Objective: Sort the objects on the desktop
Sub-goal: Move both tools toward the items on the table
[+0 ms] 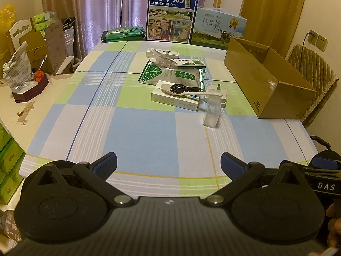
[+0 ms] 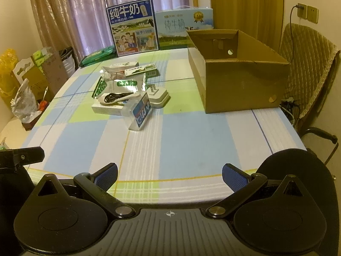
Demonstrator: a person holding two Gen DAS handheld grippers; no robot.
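Observation:
A loose pile lies mid-table: a white spoon (image 1: 181,90) holding a coiled black cable (image 1: 183,88), white medicine boxes (image 1: 174,99), a green-leaf foil pouch (image 1: 170,74), a white plug adapter (image 1: 215,95) and a clear plastic case (image 1: 211,112) with a blue label (image 2: 141,112). An open cardboard box (image 1: 266,79) (image 2: 236,72) stands to the right of the pile. My left gripper (image 1: 169,165) is open at the near table edge, far from the pile. My right gripper (image 2: 169,176) is likewise open with nothing between its fingers.
Two milk cartons (image 1: 171,15) (image 2: 184,24) and a green wipes pack (image 1: 123,34) line the far edge of the checked tablecloth (image 1: 138,132). A cluttered side table (image 1: 25,98) stands left. A padded chair (image 2: 307,64) is right of the box.

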